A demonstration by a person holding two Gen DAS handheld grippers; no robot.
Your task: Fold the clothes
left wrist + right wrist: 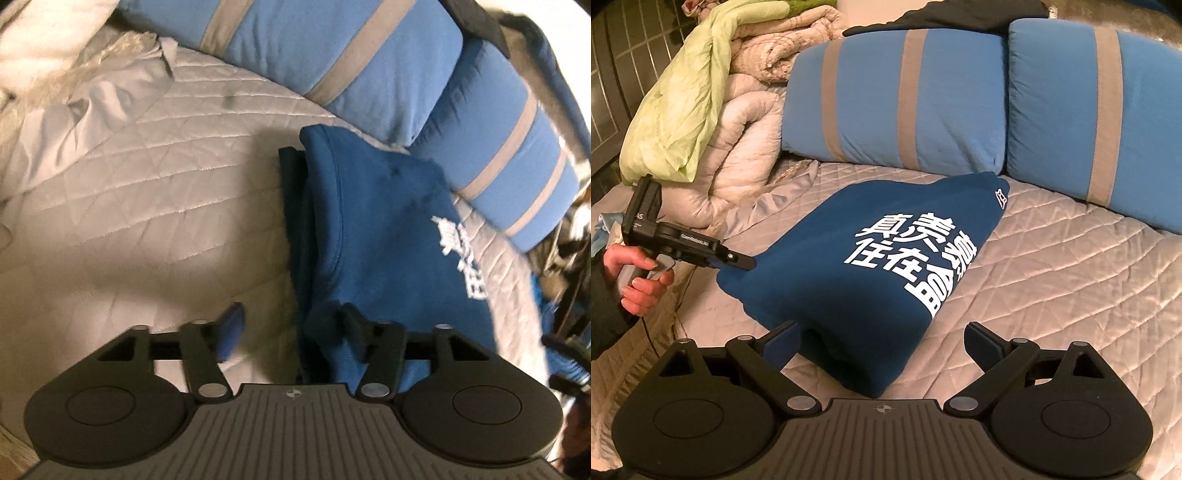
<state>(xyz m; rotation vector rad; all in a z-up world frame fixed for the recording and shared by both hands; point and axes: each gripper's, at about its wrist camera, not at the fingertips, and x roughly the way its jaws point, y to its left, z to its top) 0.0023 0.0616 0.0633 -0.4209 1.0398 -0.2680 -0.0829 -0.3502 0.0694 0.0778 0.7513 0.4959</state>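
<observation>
A folded dark blue garment (857, 266) with large white printed characters (912, 251) is laid on the quilted grey bed cover (1052, 280), in the middle of the right wrist view. Its long axis is seen to run from the lower left of that frame to the upper right, with the narrower end pointed toward the two blue pillows with grey stripes (897, 96) at the head of the bed. The thicker, bulkier end is turned toward the lower edge of the frame. In the left wrist view the same garment (373, 236) is seen right of centre, its length running from the bottom of the frame toward the top, with layered folded edges shown along its left side.

The left tool (291, 328) is held with its jaws partly apart; the garment's near left edge lies between them, and no pressing of the pads on the cloth can be made out. In the right wrist view this left tool (738, 262) is seen at the left of the frame, gripped by a hand (635, 280), its tip at the garment's left corner.

The right tool (882, 339) is spread wide, with the garment's near end between its fingers but untouched by them.

A rolled pale quilt (746, 122) and a light green cloth (679, 110) are piled at the upper left.
</observation>
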